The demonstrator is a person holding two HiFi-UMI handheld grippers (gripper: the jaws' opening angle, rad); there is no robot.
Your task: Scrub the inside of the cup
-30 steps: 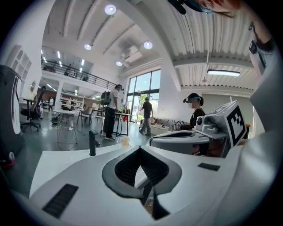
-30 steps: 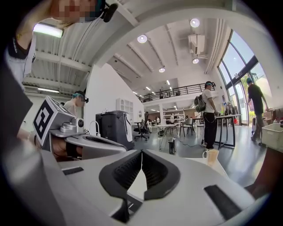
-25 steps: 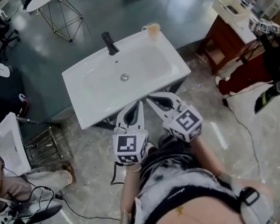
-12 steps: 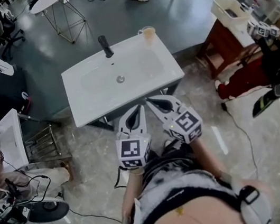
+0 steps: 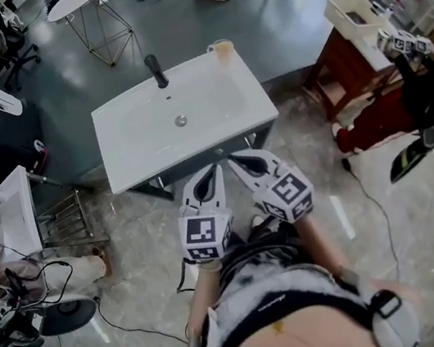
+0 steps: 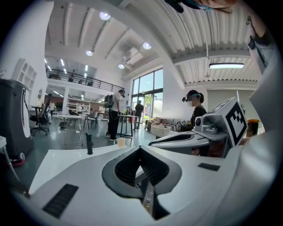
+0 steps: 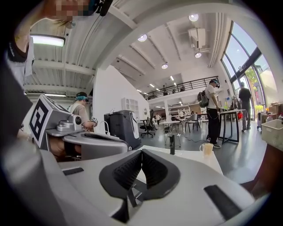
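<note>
Setting: open workshop hall, grey floor far, pale marble tiles near.

- White rectangular ceramic washbasin (image 5: 125, 147), centre, with a round drain.
- Black upright tap (image 5: 155, 70) on the far rim.
- Small translucent handled cup (image 5: 222, 50), upright on the washbasin's far right corner, right of the tap, well apart from both grippers.
- Left gripper (image 5: 212, 176), white shell, near the washbasin's near edge; jaws closed together, nothing between them.
- Right gripper (image 5: 244, 163), just beside the left one; jaws likewise closed and empty.
- Reddish-brown wooden cabinet (image 5: 346, 54), far right.
</note>
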